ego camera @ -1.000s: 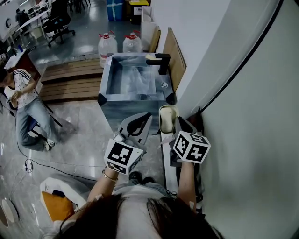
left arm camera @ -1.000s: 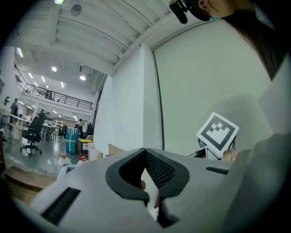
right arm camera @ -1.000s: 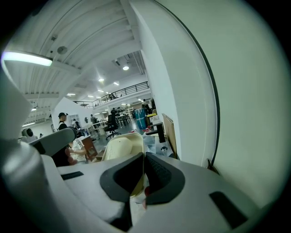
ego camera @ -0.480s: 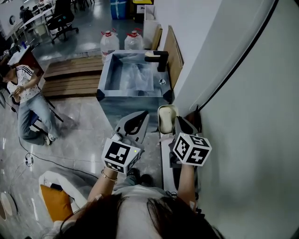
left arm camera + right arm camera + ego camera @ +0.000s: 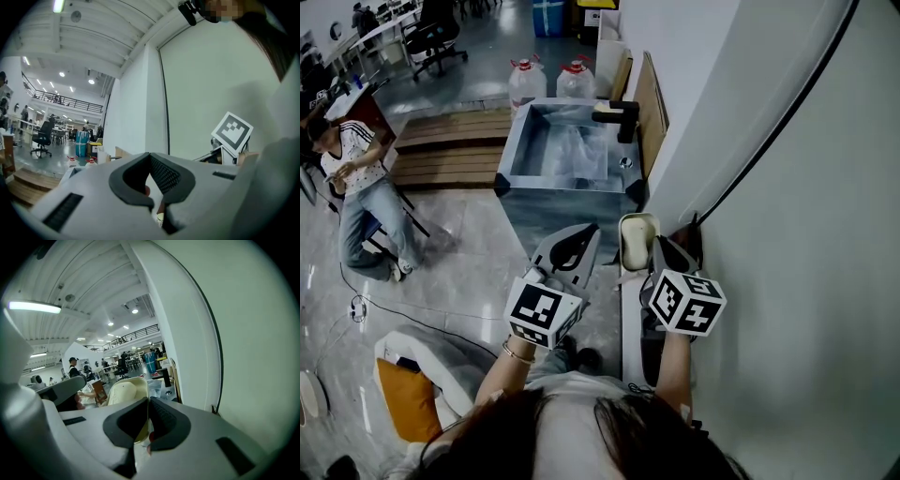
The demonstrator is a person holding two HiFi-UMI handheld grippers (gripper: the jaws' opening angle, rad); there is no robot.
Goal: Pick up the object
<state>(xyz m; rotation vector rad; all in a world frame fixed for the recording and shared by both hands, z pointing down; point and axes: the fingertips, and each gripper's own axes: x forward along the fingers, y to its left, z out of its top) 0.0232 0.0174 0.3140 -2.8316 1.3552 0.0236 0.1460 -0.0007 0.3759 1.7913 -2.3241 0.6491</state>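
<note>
A cream oval dish point(image 5: 635, 240) hangs above a narrow white ledge point(image 5: 626, 319) that runs along the wall. My right gripper point(image 5: 659, 244) reaches it from the right. In the right gripper view the cream oval dish point(image 5: 123, 394) fills the space just past the jaws, and its rim runs down between them, so my right gripper point(image 5: 148, 401) is shut on that rim. My left gripper point(image 5: 581, 236) hovers just left of the dish, apart from it. In the left gripper view my left gripper point(image 5: 150, 157) has its jaws together with nothing between them.
A metal tank point(image 5: 514, 150) with a black tap point(image 5: 619, 117) stands just ahead. Two water bottles point(image 5: 525, 80) and wooden pallets point(image 5: 450, 150) lie beyond it. A person sits at the left point(image 5: 356, 178). The pale wall point(image 5: 769, 187) is close on the right.
Both grippers and the dish keep the same places relative to each other. Only the view has shifted slightly.
</note>
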